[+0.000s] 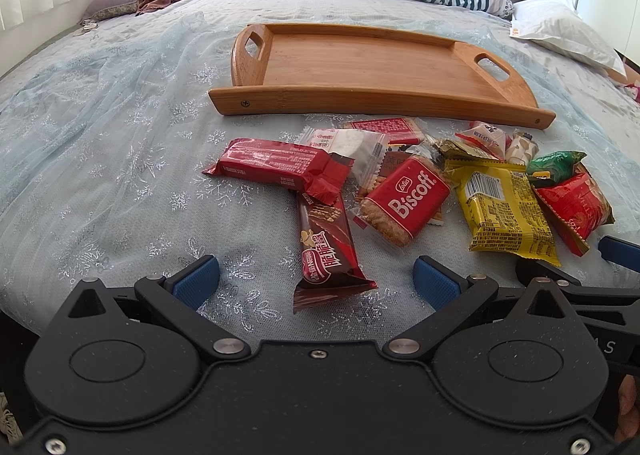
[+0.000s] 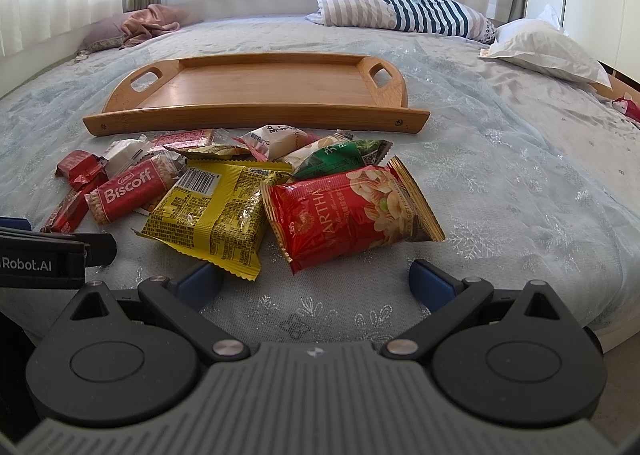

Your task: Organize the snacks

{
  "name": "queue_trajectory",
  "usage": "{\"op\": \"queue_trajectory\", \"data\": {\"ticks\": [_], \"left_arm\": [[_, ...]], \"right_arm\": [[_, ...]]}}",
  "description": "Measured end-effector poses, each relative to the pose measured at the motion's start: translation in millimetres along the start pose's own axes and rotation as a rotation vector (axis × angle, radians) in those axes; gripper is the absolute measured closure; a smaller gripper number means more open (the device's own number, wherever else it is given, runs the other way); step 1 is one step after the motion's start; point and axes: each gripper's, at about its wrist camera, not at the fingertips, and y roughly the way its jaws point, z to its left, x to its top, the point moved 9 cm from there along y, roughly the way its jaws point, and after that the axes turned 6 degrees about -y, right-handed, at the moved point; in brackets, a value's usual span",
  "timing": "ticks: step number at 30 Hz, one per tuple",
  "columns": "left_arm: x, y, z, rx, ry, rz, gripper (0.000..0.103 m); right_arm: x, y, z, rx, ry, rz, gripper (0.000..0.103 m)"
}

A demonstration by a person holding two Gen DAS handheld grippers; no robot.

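Several snacks at the back of the pile are half covered by others, so their labels cannot be read; a small red thing at the bed's (image 1: 100,175) far right edge is cut off and cannot be identified. The snacks are heaped on the bed's near part, just in front of an empty bamboo tray (image 1: 360,63) that lies flat with a handle cut-out at each end. A dark red wafer bar (image 1: 330,251) is seen nearest the left gripper (image 1: 316,279), its top end tucked under a red foil bar (image 1: 276,167). Beside it lies a Lotus Biscoff packet (image 1: 408,199), then a yellow packet (image 2: 212,215) shown barcode-side up, then a red nut pouch (image 2: 352,215) — partly resting on the yellow one. A green packet (image 2: 344,159) and a white wrapped piece (image 2: 276,139) are lodged behind.

Both grippers are held low at the bed's near edge, pointed toward the tray. The left gripper's blue pads are spread wide with nothing between them but the wafer bar's lower end, untouched; the right gripper (image 2: 316,279) is likewise wide apart and empty, just short of the nut pouch.
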Motion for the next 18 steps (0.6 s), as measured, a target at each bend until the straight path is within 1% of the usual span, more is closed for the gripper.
{"op": "queue_trajectory", "data": {"ticks": [6, 8, 10, 14, 18], "left_arm": [[0.0, 0.0, 0.0, 0.000, -0.001, 0.000, 0.000], [0.5, -0.4, 0.8, -0.001, -0.016, -0.005, 0.000], [1.3, 1.7, 5.0, -0.003, -0.049, -0.003, 0.000], [1.3, -0.3, 7.9, -0.002, -0.035, 0.013, 0.000], [2.6, 0.5, 5.8, -0.012, -0.020, -0.006, 0.000]], "right_arm": [[1.1, -1.3, -3.3, -0.002, 0.001, 0.007, 0.000], [2.3, 1.2, -2.3, -0.002, 0.003, 0.006, 0.000], [2.7, -0.9, -2.5, -0.001, 0.016, -0.005, 0.000], [-2.1, -2.1, -1.1, -0.011, 0.008, -0.040, 0.000], [-4.7, -3.3, -1.0, -0.018, -0.002, -0.064, 0.000]]}}
